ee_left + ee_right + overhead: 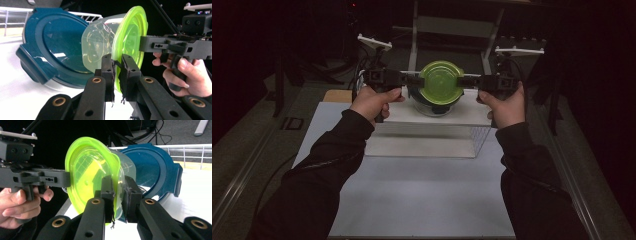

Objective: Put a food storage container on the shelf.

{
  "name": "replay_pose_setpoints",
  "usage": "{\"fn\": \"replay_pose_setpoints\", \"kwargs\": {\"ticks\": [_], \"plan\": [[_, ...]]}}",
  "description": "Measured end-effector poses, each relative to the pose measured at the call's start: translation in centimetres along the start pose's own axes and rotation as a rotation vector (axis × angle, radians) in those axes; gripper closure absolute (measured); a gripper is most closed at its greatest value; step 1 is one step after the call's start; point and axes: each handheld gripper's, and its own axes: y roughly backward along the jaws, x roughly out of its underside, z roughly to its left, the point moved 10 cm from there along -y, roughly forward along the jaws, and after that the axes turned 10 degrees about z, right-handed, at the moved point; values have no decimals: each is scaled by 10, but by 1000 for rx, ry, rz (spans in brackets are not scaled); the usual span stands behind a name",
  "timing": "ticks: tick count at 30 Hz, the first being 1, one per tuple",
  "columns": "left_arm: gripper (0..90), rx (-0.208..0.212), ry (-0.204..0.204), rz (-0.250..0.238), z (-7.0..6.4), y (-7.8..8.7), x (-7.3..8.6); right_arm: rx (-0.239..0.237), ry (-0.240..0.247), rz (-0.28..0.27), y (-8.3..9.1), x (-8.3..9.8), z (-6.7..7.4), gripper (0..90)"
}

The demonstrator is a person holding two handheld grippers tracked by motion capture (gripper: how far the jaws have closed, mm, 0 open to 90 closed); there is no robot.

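Observation:
A clear tub with a lime-green lid hangs in the air between my two grippers, tipped on its side in the gripper views. My left gripper is shut on the lid's left rim, and its pads pinch the green edge. From the opposite side my right gripper is shut on the right rim, its jaws closed over the lime-green lid. Just behind and under the tub stands a second container with a dark blue lid, also seen as the blue lid.
A raised white platform carries the blue-lidded container, with a wire rack at its right end. A white sheet covers the table in front. A white frame stands behind; a railing runs along the far edge.

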Motion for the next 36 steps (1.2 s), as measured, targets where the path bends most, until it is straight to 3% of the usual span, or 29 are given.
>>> {"fn": "replay_pose_setpoints", "kwargs": {"ticks": [17,36], "plan": [[740,-32,50,-60,17,-7,-22,8,-63,5,-13,-27,-13,774],[638,-64,54,-106,26,-16,-34,46,-98,14,-26,-41,-32,699]]}}
